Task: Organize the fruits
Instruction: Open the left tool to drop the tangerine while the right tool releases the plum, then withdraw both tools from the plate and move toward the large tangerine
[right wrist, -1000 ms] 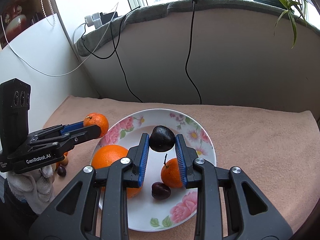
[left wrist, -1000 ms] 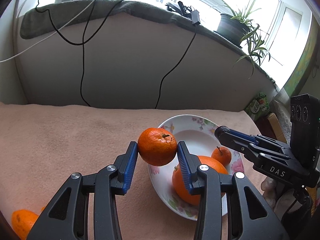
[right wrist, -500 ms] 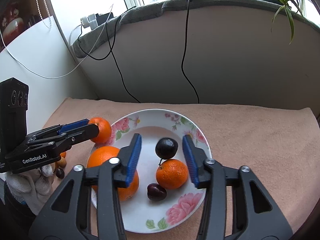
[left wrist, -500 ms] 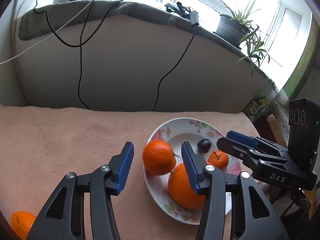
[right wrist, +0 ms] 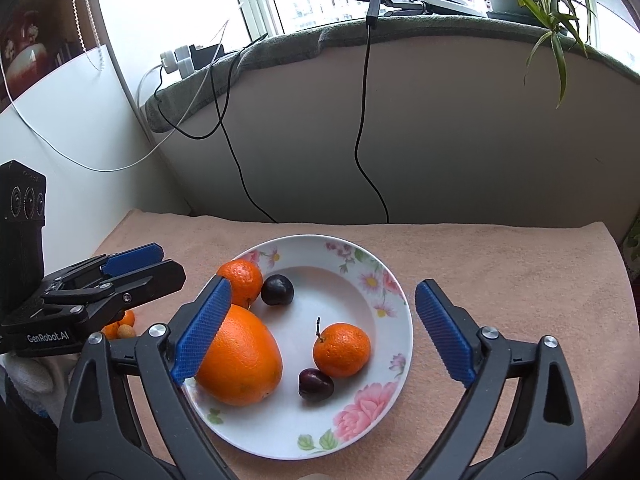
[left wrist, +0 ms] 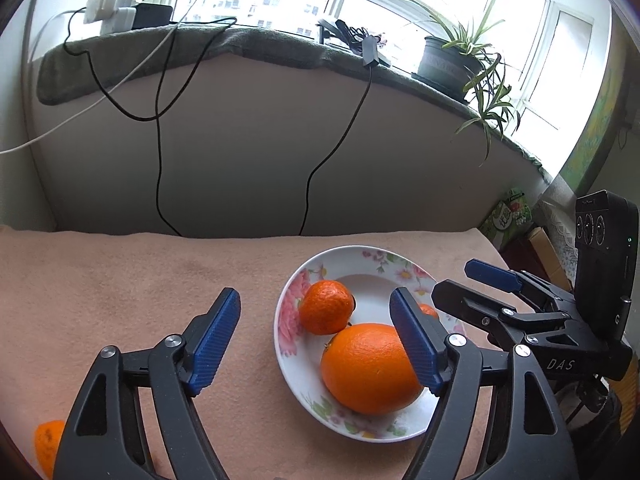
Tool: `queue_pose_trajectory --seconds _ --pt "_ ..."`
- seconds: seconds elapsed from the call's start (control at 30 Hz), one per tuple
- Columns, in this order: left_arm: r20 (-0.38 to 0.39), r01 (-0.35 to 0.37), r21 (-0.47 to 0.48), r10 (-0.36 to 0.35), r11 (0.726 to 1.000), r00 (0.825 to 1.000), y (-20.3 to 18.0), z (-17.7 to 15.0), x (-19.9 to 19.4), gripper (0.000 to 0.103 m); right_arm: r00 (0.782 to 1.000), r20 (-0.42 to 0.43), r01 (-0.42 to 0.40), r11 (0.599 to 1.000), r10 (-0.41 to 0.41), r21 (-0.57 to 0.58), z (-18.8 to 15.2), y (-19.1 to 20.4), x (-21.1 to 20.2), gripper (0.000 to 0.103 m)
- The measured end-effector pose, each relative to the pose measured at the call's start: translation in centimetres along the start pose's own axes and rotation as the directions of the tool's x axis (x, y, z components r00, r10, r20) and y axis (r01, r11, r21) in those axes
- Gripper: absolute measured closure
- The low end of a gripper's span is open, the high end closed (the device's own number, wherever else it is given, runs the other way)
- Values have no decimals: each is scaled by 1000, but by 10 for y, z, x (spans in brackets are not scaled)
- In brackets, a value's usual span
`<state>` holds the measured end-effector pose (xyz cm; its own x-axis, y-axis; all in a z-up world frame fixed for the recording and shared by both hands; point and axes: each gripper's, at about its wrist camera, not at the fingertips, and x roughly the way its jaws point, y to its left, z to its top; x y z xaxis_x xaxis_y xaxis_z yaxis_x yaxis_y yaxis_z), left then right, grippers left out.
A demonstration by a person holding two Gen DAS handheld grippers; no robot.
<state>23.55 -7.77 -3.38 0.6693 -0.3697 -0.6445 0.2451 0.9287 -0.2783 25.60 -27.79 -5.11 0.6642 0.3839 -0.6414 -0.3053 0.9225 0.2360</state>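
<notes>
Both claws just let go: left gripper (left wrist: 316,340) and right gripper (right wrist: 320,330) have their jaws just opened wide, nothing between the pads, both hovering over the floral plate (right wrist: 394,292).

On the plate, counted from the right wrist view:
- 1 large orange (right wrist: 240,362), near-left part of plate
- 2 mandarins: one with stem (right wrist: 342,350) near centre, one (right wrist: 242,282) at the far-left rim, touching the large orange
- 2 dark fruits: a plum-like one (right wrist: 277,289) just beside the far-left mandarin, a cherry-like one (right wrist: 316,385) touching the stemmed mandarin's near side

Off the plate, left of it on the peach towel (left wrist: 120,280):
- a mandarin (left wrist: 48,444) well clear of the plate, at the lower-left edge of the left view
- an orange piece and a small tan fruit (right wrist: 125,331) peeking under the left gripper; exact count there can't be told

Key relation: remaining fruit all lies left of the plate, so the left gripper is nearer. Round fruit, no long axis to align to. Judgement: next pick is probably a leftward reach, away from the plate.
</notes>
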Motion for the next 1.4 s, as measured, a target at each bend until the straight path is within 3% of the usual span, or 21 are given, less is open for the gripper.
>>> queue_pose_trajectory --seconds 0.77,0.83,1.23,1.4 --pt "63 -23 -3 23 1000 998 -3 -13 -55 25 998 47 -35 999 33 41 -9 22 -38 6" --pt "74 -26 -8 27 1000 997 -1 -14 -62 21 998 51 -39 998 37 40 -11 26 -42 6" --pt "133 -58 -60 65 997 989 23 -27 -110 21 996 39 -84 996 84 -2 -16 65 -57 6" --pt "144 -82 -88 94 993 985 39 -36 -128 21 993 32 -112 993 113 -27 -21 84 -58 0"
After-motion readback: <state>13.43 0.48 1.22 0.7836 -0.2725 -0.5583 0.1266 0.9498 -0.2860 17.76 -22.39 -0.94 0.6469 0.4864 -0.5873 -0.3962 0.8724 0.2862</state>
